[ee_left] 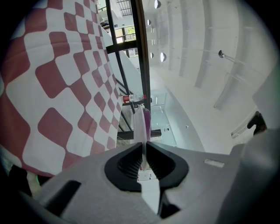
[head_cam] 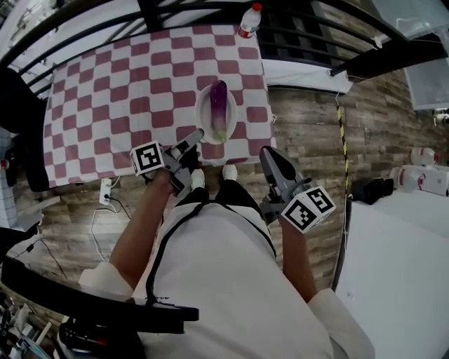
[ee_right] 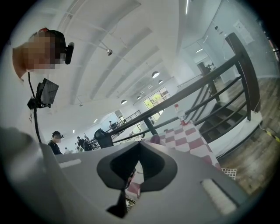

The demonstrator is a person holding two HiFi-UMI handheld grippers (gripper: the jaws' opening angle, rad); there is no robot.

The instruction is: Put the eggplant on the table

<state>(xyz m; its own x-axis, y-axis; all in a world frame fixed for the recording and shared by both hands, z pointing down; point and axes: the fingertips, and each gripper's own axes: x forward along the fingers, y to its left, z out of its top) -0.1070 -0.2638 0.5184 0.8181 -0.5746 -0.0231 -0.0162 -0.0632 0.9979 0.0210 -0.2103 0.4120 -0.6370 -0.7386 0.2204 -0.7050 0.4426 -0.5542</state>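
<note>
A purple eggplant (head_cam: 219,109) lies on a white plate (head_cam: 200,112) near the front right corner of the red-and-white checked table (head_cam: 126,91). My left gripper (head_cam: 198,138) is shut on the plate's near rim. In the left gripper view the plate (ee_left: 140,124) shows edge-on, clamped between the pads of the left gripper (ee_left: 143,146), with the eggplant (ee_left: 147,120) behind it. My right gripper (head_cam: 267,153) hangs just off the table's right front corner, over the floor, shut and holding nothing. In its own view the right gripper (ee_right: 140,144) has its tips together.
A plastic bottle with a red cap (head_cam: 249,19) stands at the table's far right edge. A black railing (head_cam: 302,35) runs behind the table. A white surface (head_cam: 400,273) lies at the lower right. A power strip (head_cam: 106,191) sits on the wooden floor.
</note>
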